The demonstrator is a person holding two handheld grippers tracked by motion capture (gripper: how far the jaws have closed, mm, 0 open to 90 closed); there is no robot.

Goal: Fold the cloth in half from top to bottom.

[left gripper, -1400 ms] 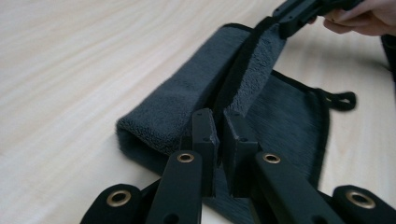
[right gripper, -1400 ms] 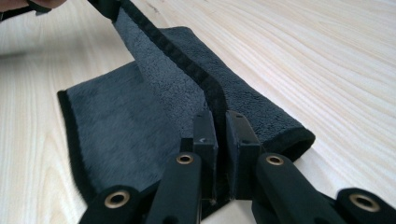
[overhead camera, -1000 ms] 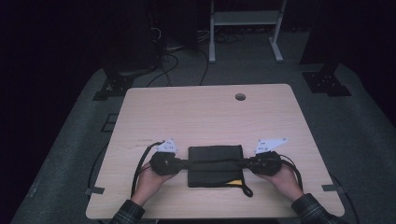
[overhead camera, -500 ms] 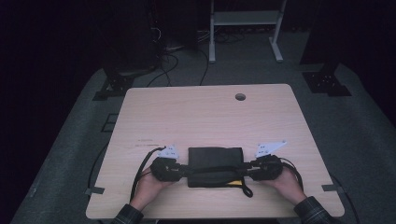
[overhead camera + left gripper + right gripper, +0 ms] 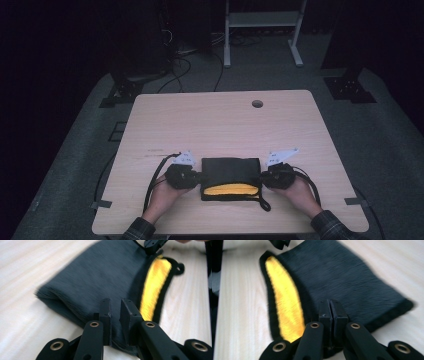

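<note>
Both grippers (image 5: 192, 176) (image 5: 264, 178) clamp pouch (image 5: 230, 171) ends

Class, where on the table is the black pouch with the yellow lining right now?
In the high view the pouch lies flat near the table's near edge, about midway across, between the left gripper and the right gripper, which pinch its two side edges.

Both forearms reach in over the near edge of the table, hands low and level, facing each other. The left gripper (image 5: 196, 177) has its jaws nearly together, just closing in; the right gripper (image 5: 264, 179) has its jaws pressed tight together.
</note>
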